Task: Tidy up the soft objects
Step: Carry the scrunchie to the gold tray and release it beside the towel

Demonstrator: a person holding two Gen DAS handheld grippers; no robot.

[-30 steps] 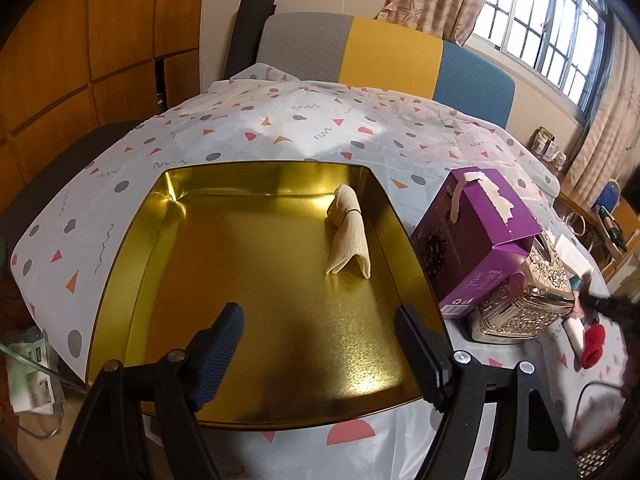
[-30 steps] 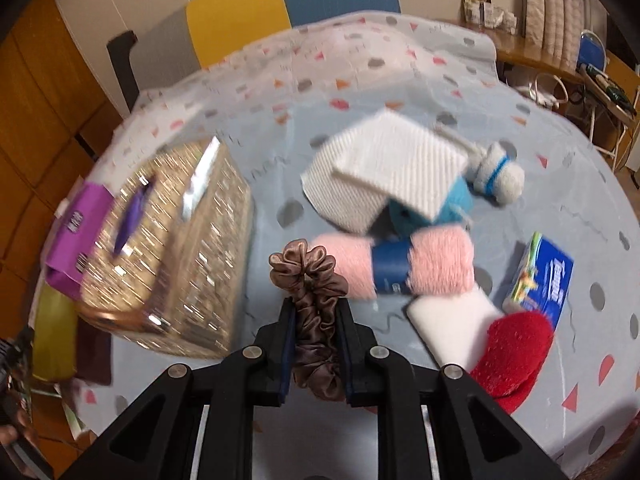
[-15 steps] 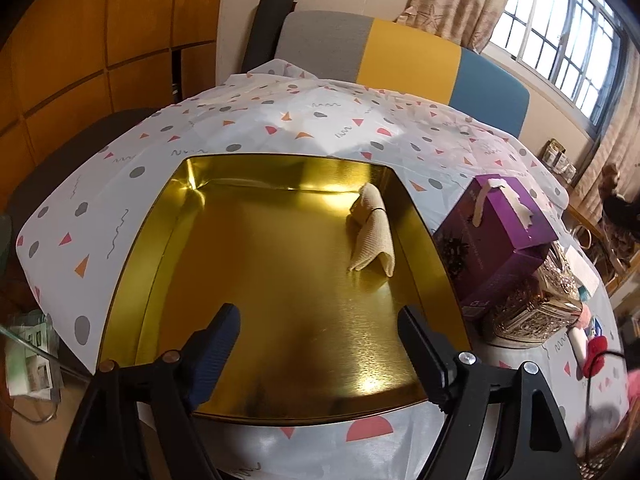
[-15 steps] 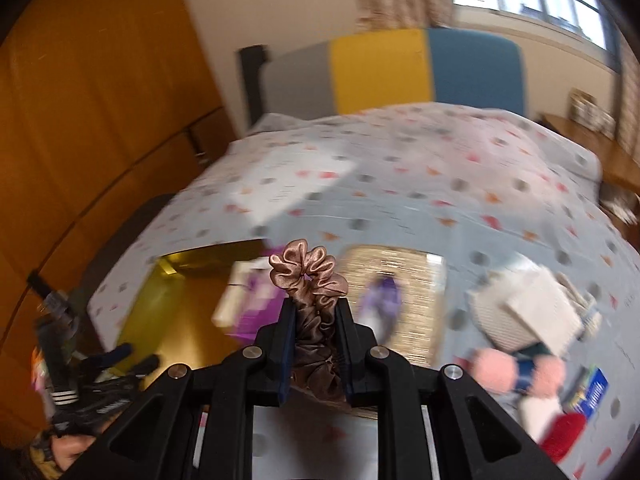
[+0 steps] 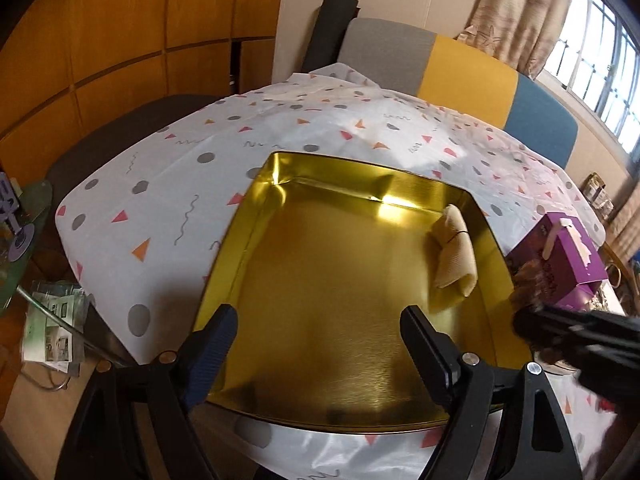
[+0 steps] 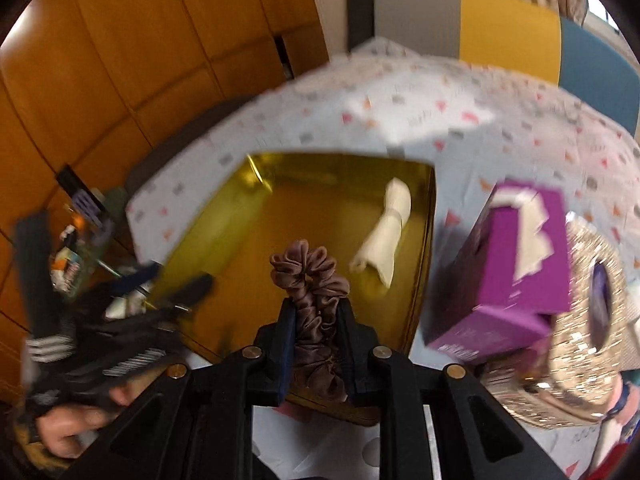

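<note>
Holding rolled cloth [image 5: 456, 258], gold tray [image 5: 236, 240]

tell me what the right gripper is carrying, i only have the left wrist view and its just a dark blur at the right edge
Observer: A brown satin scrunchie sits between the right gripper's pads, whose jaws are opening.
Operator: is it over the tray yet
Observer: Yes, the right wrist view looks down on the gold tray, with the scrunchie framed over its near half.
Operator: anything beyond the purple box, it blocks my view
Observer: A glittery gold tissue box stands right beside the purple box.
Operator: and my left gripper
Observer: The left gripper is open and empty at the tray's near edge; the rolled beige cloth lies by the tray's right wall.
</note>
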